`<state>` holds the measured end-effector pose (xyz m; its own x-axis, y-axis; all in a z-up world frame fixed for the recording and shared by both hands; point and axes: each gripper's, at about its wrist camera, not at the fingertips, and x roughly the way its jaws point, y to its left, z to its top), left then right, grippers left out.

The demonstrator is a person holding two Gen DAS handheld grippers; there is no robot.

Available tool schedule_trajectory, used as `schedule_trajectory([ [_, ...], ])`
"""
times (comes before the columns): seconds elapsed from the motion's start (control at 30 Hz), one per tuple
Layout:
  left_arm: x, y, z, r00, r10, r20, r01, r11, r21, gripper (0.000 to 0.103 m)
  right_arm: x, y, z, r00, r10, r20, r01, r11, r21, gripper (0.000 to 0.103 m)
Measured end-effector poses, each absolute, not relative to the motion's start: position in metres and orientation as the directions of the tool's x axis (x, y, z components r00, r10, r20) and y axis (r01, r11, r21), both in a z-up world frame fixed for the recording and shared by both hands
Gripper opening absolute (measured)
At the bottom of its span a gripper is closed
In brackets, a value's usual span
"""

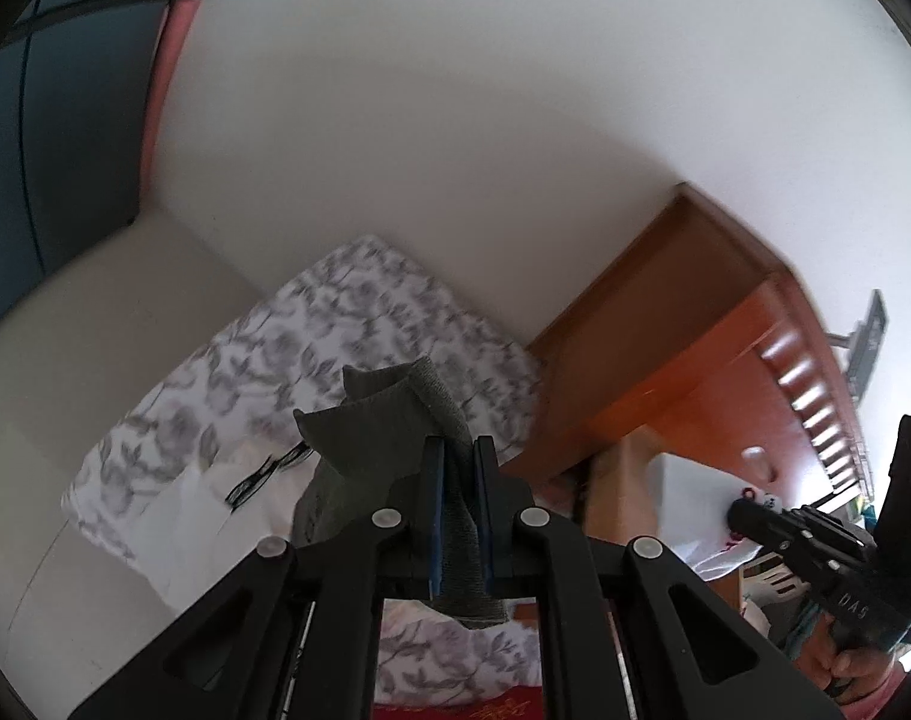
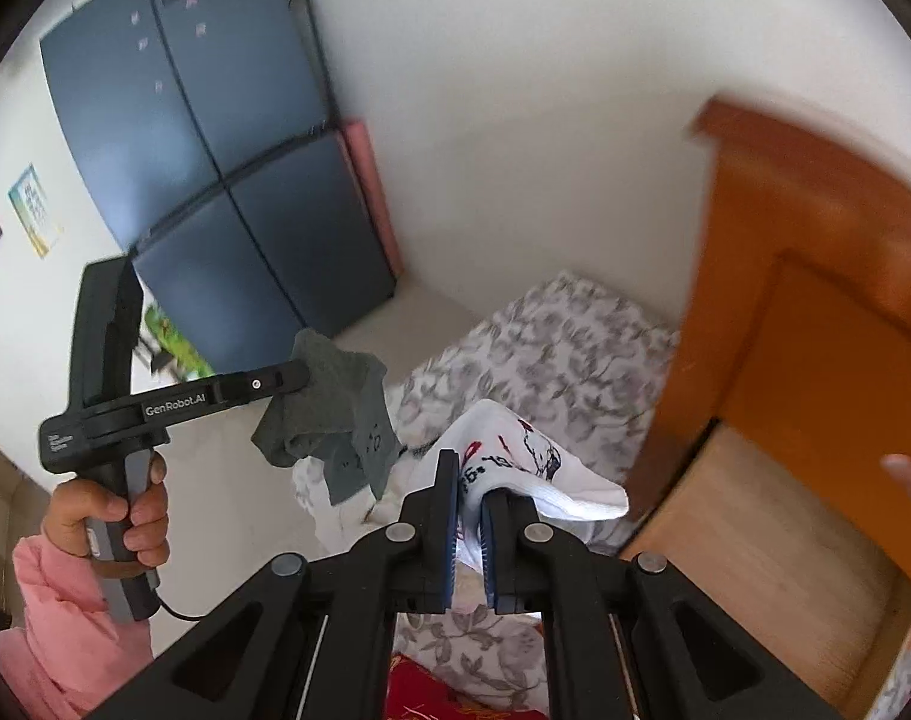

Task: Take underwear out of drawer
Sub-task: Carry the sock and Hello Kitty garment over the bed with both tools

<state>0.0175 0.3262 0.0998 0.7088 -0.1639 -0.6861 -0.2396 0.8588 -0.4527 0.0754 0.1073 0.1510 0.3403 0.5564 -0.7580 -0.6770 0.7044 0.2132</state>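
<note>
My left gripper (image 1: 458,456) is shut on a grey knitted garment (image 1: 365,438), which hangs over the flowered bed. From the right wrist view that left gripper (image 2: 299,375) shows at the left, held by a hand in a pink sleeve, the grey garment (image 2: 329,420) dangling from its tip. My right gripper (image 2: 469,480) is shut on a white garment with red and black print (image 2: 533,468), lifted above the bed. Lower right is the open wooden drawer (image 2: 773,546); its inside looks bare where visible. In the left wrist view the right gripper (image 1: 740,513) reaches in from the right with the white garment (image 1: 719,540).
A flowered grey-and-white bedspread (image 2: 563,360) lies below both grippers, with white cloth (image 1: 185,516) on it. An orange wooden cabinet (image 2: 815,228) stands at the right. A dark blue fridge (image 2: 215,168) stands against the white wall. Pale floor (image 1: 95,312) lies left of the bed.
</note>
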Motion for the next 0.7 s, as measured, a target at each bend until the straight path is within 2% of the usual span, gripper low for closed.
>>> schedule_trajectory([
  [0.27, 0.034, 0.33, 0.043, 0.623, -0.188, -0.759, -0.299, 0.84, -0.453, 0.009, 0.089, 0.158, 0.062, 0.256, 0.423, -0.869, -0.648, 0.743, 0.17, 0.007],
  [0.7, 0.056, 0.335, -0.041, 0.443, -0.161, -0.882, -0.401, 0.844, -0.356, 0.009, 0.104, 0.172, -0.009, 0.171, 0.3, -0.938, -0.582, 0.8, 0.149, 0.008],
])
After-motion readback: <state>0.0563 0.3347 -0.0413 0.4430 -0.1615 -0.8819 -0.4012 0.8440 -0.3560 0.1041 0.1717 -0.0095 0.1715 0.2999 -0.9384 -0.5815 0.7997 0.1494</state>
